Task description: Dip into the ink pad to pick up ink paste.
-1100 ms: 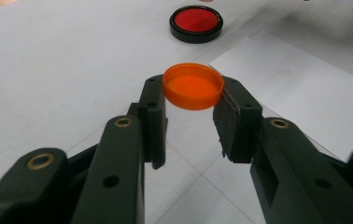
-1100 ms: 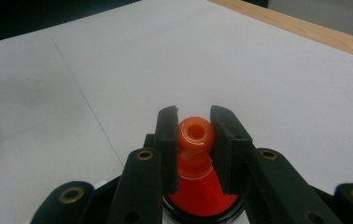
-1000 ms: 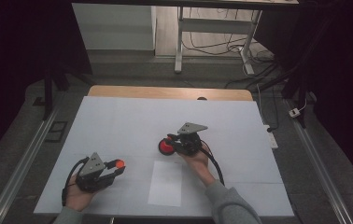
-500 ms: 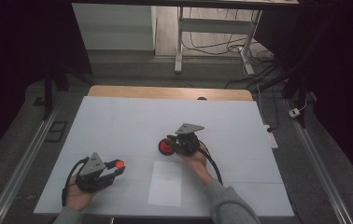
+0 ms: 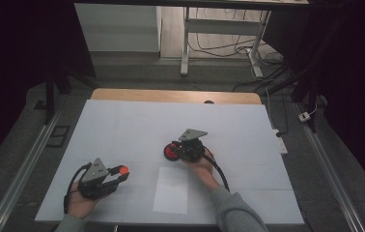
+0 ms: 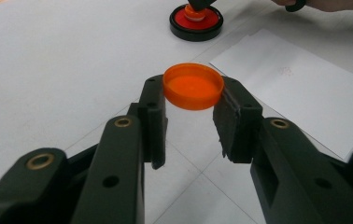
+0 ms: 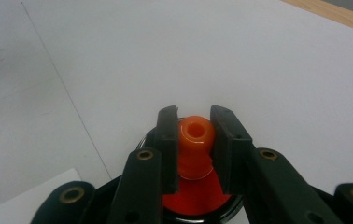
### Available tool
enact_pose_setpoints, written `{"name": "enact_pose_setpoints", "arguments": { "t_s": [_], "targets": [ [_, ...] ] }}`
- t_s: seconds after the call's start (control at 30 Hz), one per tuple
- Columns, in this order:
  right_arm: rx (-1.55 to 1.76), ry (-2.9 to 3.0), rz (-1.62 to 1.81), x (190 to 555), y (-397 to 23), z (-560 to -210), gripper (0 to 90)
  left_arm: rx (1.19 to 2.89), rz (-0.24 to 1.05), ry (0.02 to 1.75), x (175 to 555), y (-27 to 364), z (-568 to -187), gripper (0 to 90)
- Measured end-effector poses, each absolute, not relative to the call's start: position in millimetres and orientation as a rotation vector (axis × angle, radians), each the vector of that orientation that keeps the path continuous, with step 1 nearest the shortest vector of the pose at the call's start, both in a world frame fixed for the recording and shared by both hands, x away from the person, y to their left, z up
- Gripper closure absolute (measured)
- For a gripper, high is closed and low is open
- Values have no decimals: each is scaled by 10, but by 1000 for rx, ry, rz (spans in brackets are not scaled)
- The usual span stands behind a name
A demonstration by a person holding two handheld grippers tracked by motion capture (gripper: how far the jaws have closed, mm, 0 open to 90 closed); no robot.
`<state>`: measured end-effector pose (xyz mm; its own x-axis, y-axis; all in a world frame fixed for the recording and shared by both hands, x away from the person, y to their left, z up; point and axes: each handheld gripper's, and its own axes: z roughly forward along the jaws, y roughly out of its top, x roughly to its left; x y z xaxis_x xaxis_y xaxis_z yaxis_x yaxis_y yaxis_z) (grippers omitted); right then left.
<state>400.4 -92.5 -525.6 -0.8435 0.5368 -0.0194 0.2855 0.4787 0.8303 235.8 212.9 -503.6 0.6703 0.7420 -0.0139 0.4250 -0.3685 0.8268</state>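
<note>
High view: your left gripper (image 5: 118, 175) sits near the table's (image 5: 122, 125) front-left corner with an orange cap (image 5: 122, 169) at its tips. Your right gripper (image 5: 180, 149) is near mid-table, over a red disc in a black ring (image 5: 171, 152). A white paper sheet (image 5: 172, 190) lies between your hands, close to the front edge.

Left gripper view: jaws closed on the orange cap (image 6: 193, 86), pinched at its rim only, held clear of the table. A shallow bite; any twist or bump and it could pop out and roll.

Right gripper view: jaws clamped on an orange knob (image 7: 196, 135) standing on the red disc (image 7: 195, 198). Grip is high on the rounded top. Pull off-axis and the pads may slip, or you'll drag the whole base across the table.
</note>
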Motion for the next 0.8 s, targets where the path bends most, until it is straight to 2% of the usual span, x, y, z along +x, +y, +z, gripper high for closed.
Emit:
{"name": "enact_pose_setpoints", "arguments": {
  "t_s": [0.8],
  "targets": [
    [683, 2412, 1329, 3964, -939, -5313, 731, 2011, 458, 907, 2348, 2122, -5026, 649]
  ]
}}
